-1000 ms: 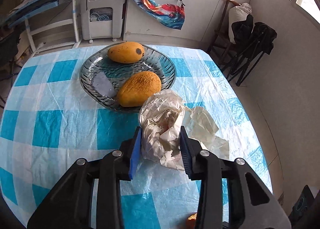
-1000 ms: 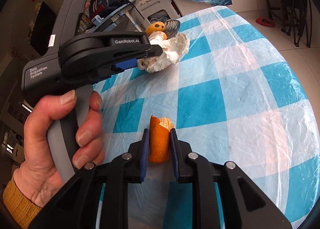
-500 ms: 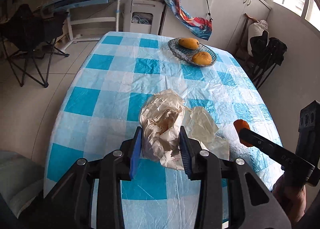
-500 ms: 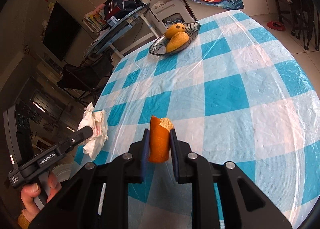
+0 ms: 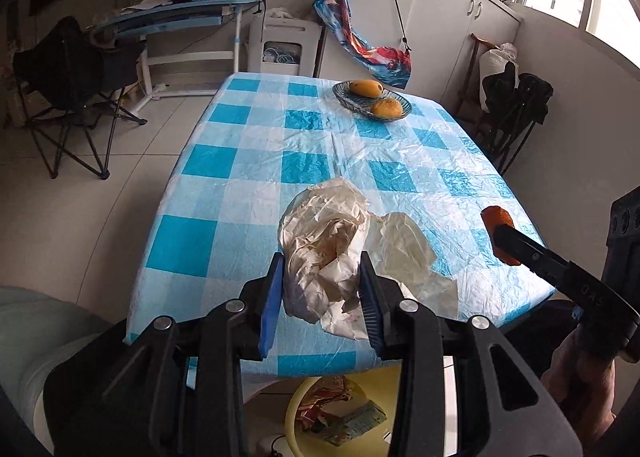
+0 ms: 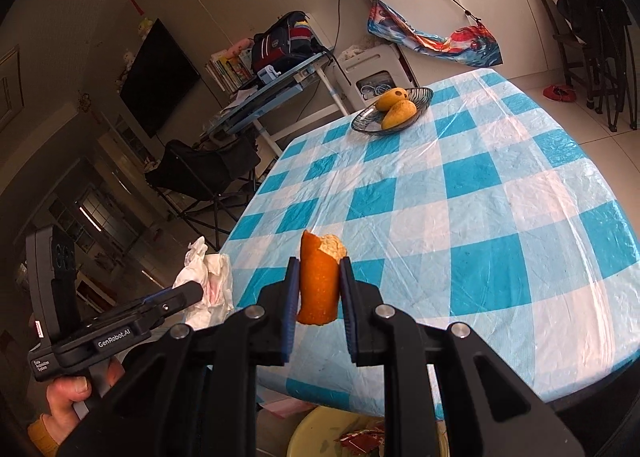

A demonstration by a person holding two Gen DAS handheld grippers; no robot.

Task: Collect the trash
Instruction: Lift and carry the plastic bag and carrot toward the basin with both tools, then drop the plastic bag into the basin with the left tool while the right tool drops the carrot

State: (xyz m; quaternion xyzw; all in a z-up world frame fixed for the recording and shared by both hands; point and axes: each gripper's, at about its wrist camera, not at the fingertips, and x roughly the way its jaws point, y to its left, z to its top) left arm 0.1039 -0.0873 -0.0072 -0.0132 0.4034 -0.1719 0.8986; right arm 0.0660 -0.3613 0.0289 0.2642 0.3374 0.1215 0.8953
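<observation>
Cluttered living room, table with blue-and-white checked plastic cloth [image 5: 248,161]; glass dish of two yellow mangoes [image 5: 373,100] at far end, about 1 o'clock in left view. Since a second ago both grippers have pulled well back from the dish: then the crumpled white paper wad [image 5: 324,245] sat right by the mangoes, now it hangs over the table's near edge and the dish is well apart. Yellow plastic bin with wrappers inside [image 5: 304,397] now shows at 6 o'clock under both views. Judgement: pickup done, carry nearly done, drop into bin is next.

Left gripper [image 5: 322,299] clenched on the paper wad, blue pads pressing both sides, loose tail spilling to 3 o'clock. Pose roughly level, pointing down the table.

Right gripper [image 6: 318,289] clamped on the orange bitten bread piece [image 6: 320,277], held upright, bitten end up, above the table's near corner. Right gripper sits at 3 o'clock of the left, apart, not touching.
</observation>
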